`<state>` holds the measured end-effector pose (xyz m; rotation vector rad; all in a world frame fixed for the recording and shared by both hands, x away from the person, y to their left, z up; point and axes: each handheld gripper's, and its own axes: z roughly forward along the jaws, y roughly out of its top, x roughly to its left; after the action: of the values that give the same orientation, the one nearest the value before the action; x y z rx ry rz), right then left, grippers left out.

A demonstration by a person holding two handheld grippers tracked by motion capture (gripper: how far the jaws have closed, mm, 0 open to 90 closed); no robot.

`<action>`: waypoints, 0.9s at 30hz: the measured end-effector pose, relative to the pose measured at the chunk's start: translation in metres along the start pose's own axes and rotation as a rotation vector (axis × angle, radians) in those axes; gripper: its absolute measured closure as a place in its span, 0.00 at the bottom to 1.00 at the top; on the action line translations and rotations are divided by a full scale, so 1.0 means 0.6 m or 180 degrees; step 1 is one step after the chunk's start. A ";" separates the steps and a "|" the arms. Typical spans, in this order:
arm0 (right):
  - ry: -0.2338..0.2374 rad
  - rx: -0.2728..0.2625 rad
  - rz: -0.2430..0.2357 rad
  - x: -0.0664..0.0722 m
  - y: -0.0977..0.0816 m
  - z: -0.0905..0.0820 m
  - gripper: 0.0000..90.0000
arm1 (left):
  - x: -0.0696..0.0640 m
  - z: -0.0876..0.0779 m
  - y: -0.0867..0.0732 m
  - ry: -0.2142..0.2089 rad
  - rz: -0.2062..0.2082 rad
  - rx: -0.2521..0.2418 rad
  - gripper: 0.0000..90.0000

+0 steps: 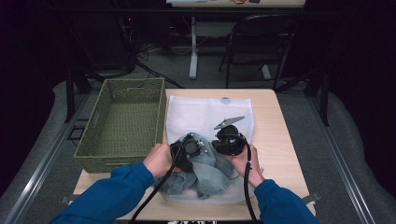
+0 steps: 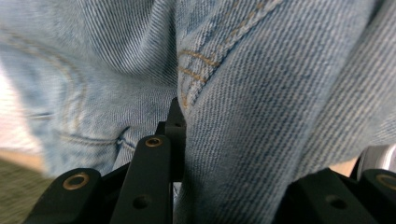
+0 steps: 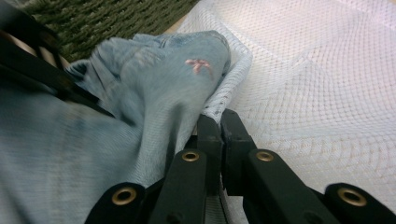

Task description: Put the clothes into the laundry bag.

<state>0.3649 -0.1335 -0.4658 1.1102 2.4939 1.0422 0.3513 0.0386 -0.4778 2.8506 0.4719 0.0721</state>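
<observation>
Fingers of my right gripper (image 3: 219, 122) were pinched together on the edge of the mesh bag (image 3: 327, 84). My left gripper (image 2: 261, 154) had its fingers apart, jeans (image 2: 261, 84) bunched between them. On the table (image 1: 275, 121), the jeans lay half inside the bag, beside a basket (image 1: 126, 121).

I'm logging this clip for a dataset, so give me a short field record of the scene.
work: pushing jeans into white mesh bag
left tongs: around a fold of denim
right tongs: shut on the mesh bag's edge
basket: green woven, left of the bag
surface: wooden table
</observation>
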 end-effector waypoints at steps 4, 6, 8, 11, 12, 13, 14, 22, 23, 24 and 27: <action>0.0046 0.0002 -0.0055 0.007 0.000 0.000 0.99 | 0.000 0.042 -0.008 -0.0054 -0.0122 -0.0002 0.77; 0.0075 0.0009 -0.0066 0.012 0.000 0.001 0.99 | 0.005 0.050 -0.011 -0.0094 -0.0268 -0.0088 0.77; 0.0072 0.0009 -0.0125 0.017 -0.001 0.002 0.99 | 0.015 0.052 -0.015 -0.0170 -0.0423 -0.0149 0.77; 0.0113 -0.0020 -0.0148 0.022 0.001 0.000 0.99 | 0.028 0.049 -0.020 -0.0156 -0.0655 -0.0226 0.77; 0.0135 -0.0027 -0.0118 0.025 0.001 -0.003 0.99 | 0.032 0.047 -0.021 -0.0159 -0.0682 -0.0228 0.77; 0.0136 -0.0035 -0.0125 0.028 0.002 -0.005 0.99 | 0.035 0.047 -0.023 -0.0172 -0.0703 -0.0216 0.77; 0.0142 -0.0052 -0.0136 0.029 0.003 -0.006 0.99 | 0.036 0.050 -0.023 -0.0181 -0.0722 -0.0221 0.76; 0.0104 -0.0017 -0.0092 0.014 -0.001 -0.003 0.99 | 0.005 0.021 -0.037 0.0228 -0.0394 -0.0564 0.35; 0.0104 -0.0009 -0.0055 0.012 -0.001 -0.003 0.99 | 0.000 0.017 -0.039 0.0299 -0.0396 -0.0591 0.33; 0.0113 -0.0017 -0.0064 0.010 -0.002 -0.003 0.99 | -0.006 0.011 -0.040 0.0308 -0.0351 -0.0621 0.30; 0.0110 -0.0005 -0.0077 0.007 -0.002 -0.001 0.99 | -0.024 -0.005 -0.040 0.0391 -0.0200 -0.0681 0.28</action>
<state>0.3609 -0.1313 -0.4656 1.0679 2.5262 1.0657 0.3297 0.0567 -0.4810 2.6297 0.5431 0.2707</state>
